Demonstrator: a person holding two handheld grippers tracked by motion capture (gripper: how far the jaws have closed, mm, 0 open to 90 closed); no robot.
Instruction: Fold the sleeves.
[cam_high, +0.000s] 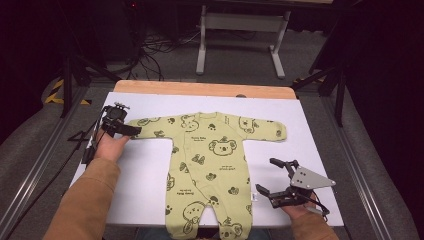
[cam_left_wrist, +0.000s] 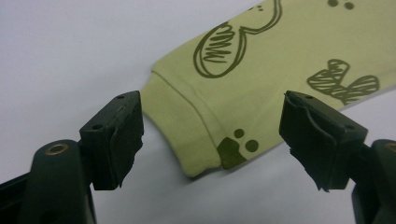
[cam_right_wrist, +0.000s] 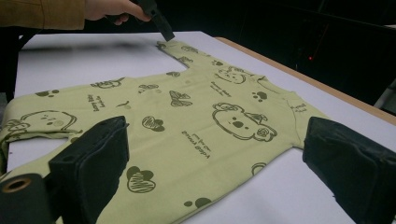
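green printed baby romper (cam_high: 210, 160) flat, sleeves spread

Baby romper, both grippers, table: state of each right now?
Romper: spread flat, front up, sleeves out, on the white table.
Sleeve cuff: flat between the left jaws, not pinched.
Left gripper: open, at the cuff.
Right gripper: open, beside the romper's leg, holding nothing.

Bright, even light on the white table (cam_high: 150, 170); dark surroundings, close views slightly soft.
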